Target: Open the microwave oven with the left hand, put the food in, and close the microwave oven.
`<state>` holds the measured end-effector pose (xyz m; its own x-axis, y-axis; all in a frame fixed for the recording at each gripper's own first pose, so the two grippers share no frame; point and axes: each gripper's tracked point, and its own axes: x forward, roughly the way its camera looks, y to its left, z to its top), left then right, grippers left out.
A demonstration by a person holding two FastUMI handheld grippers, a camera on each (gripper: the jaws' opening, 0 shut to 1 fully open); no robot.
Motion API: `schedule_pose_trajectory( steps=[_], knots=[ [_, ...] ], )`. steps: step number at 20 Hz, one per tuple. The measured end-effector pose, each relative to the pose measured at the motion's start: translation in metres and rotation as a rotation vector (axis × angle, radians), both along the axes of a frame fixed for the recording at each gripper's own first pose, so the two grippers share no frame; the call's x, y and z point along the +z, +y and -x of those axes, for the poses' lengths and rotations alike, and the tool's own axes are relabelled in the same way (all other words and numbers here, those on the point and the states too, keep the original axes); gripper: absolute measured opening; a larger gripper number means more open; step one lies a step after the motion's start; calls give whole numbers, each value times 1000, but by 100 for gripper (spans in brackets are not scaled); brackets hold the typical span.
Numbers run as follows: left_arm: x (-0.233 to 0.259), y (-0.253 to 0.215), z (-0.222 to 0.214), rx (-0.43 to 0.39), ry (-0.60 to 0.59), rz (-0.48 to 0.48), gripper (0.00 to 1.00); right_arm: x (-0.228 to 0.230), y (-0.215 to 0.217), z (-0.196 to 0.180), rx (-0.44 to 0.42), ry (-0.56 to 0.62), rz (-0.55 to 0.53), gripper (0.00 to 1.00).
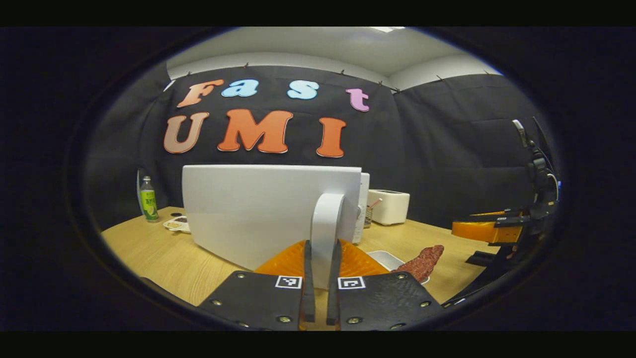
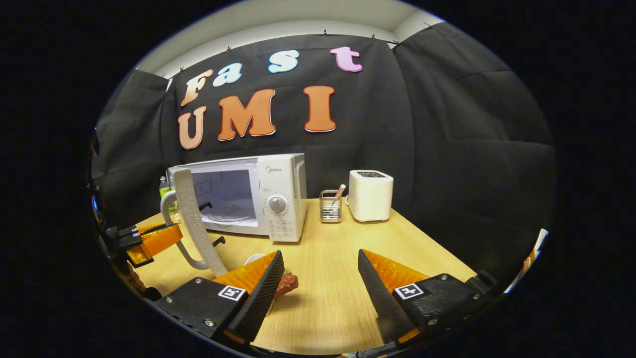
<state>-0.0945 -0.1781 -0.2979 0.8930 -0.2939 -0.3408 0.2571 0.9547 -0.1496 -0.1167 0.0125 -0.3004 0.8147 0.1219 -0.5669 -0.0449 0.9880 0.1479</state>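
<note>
Left gripper (image 1: 321, 278), its two fingers pinched onto the white door handle (image 1: 326, 233), holds the microwave door (image 1: 248, 209) swung well out from the microwave (image 2: 258, 196) on a wooden table (image 2: 328, 278). From the right gripper view the same handle (image 2: 171, 223) shows edge-on at the front of the open door, with the oven's cavity (image 2: 226, 201) exposed behind it and its round turntable visible inside. The grip on the handle looks deliberate: holding the door out keeps the opening clear for the other hand (the task gives the door to the left hand alone).

The right gripper (image 2: 320, 278) hangs low over the table with its jaws spread wide and nothing between them. The food (image 2: 287, 283), a dark reddish, rough-textured piece, lies just past the tip of one of its fingers; in the left gripper view it (image 1: 422, 262) rests partly on a white plate (image 1: 385, 258) to the side of the door. That spread stance near the food suits a pickup, which by this evidence has not yet happened.

Further back stand a white toaster (image 2: 370, 195) and a wire utensil holder (image 2: 330, 205), both well clear of the oven's opening. A green bottle (image 1: 148, 200) sits beyond the door on the far side.

Judged from the scene, the opening step is done; loading and closing remain.
</note>
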Motion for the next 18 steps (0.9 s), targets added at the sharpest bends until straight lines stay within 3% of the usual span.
schedule_pose_trajectory(
  steps=[6, 7, 13, 14, 15, 18],
  knots=[
    [19, 66, 47, 46, -48, -24, 15, -31, 29, 10, 6, 121, -62, 93],
    [21, 78, 52, 55, -51, -25, 12, -36, 33, 10, -1, 137, -74, 93],
    [32, 138, 74, 92, -62, -42, 15, -58, 46, 7, -64, 217, -184, 91],
    [31, 148, 78, 102, -59, -43, 16, -61, 47, 4, -82, 225, -211, 87],
    [30, 161, 81, 121, -52, -52, 18, -65, 49, 3, -99, 240, -242, 84],
    [25, 200, 88, 183, -31, -87, 39, -71, 53, 1, -152, 276, -348, 72]
  ],
)
